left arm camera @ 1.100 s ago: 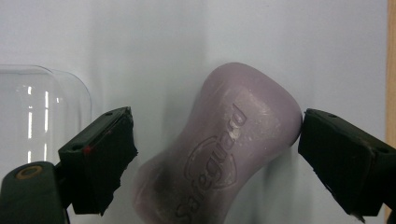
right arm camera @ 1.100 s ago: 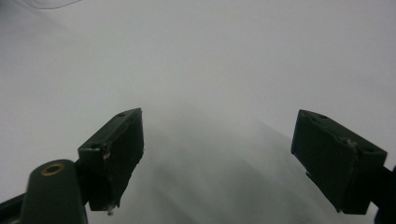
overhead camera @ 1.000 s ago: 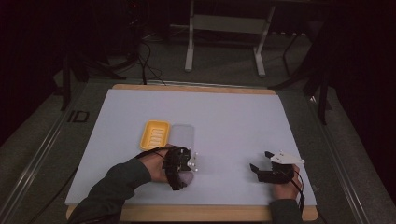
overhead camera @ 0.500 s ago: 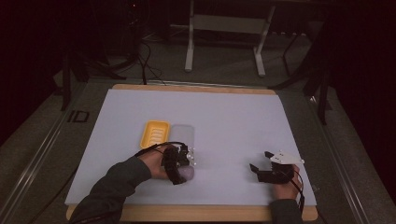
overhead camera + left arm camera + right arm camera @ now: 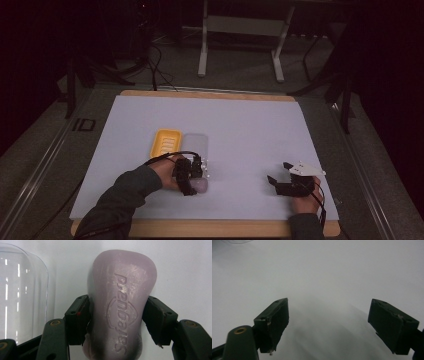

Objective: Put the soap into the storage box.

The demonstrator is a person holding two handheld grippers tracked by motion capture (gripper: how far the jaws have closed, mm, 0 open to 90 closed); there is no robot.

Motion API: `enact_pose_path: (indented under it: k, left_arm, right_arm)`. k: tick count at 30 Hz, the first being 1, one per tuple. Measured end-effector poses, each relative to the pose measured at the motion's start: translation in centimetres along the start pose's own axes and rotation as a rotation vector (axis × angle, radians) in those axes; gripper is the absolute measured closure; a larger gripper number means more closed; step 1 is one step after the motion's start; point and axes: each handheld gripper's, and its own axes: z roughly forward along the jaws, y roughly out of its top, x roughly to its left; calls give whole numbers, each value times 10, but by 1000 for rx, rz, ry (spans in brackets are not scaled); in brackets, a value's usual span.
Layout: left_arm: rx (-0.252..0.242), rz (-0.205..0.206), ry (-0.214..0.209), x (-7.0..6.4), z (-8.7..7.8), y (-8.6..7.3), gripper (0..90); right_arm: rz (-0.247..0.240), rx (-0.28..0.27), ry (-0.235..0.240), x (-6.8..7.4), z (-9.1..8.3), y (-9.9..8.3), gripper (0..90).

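The left hand-held gripper [image 5: 117,322] is clamped on a pale purple bar of Safeguard soap [image 5: 122,302], one jaw pressed to each long side, with the bar low over the white table [image 5: 250,130] just beside a clear plastic lid [image 5: 22,290]. From above, the lid [image 5: 196,145] lies right next to a yellow soap dish [image 5: 166,143]. Over at the near right, the right hand-held gripper [image 5: 329,322] rests with its jaws spread wide around nothing.

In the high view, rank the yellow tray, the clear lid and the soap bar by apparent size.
1. Clear lid and yellow tray: near enough alike that I won't rank them; the left gripper hides the lid's near end.
2. Soap bar: smallest, partly hidden.
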Motion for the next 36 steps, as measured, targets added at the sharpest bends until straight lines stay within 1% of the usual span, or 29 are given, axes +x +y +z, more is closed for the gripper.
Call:
enact_pose_path:
  k: [5, 6, 7, 8, 9, 10, 12, 22, 23, 25, 29, 31, 36]
  left_arm:
    - [52, 1, 11, -1, 0, 6, 414]
    - [59, 3, 11, -2, 0, 8, 433]
    - [68, 5, 12, -3, 0, 9, 433]
    - [79, 14, 12, -3, 0, 10, 445]
    - [81, 11, 10, -4, 0, 11, 457]
    - [89, 21, 7, -4, -1, 12, 486]
    - [94, 18, 1, -3, -1, 12, 487]
    - [80, 6, -9, -2, -1, 10, 491]
    - [60, 1, -8, -1, -2, 8, 492]
    - [56, -3, -10, -1, -2, 6, 492]
    - [57, -2, 2, -1, -3, 4, 493]
    - [41, -8, 0, -1, -4, 3, 493]
    - [41, -8, 6, -1, -5, 1, 494]
  right_arm:
    - [0, 1, 0, 0, 0, 0, 168]
    - [0, 1, 0, 0, 0, 0, 168]
    - [0, 1, 0, 0, 0, 0, 168]
    - [0, 2, 0, 0, 0, 0, 168]
    - [-1, 1, 0, 0, 0, 0, 168]
    - [-2, 1, 0, 0, 0, 0, 168]
    - [-2, 1, 0, 0, 0, 0, 168]
    - [-4, 1, 0, 0, 0, 0, 168]
    - [-5, 1, 1, 0, 0, 0, 168]
    - [-6, 1, 1, 0, 0, 0, 168]
    - [-7, 2, 0, 0, 0, 0, 168]
    - [-8, 2, -1, 0, 0, 0, 168]
    - [-9, 2, -1, 0, 0, 0, 168]
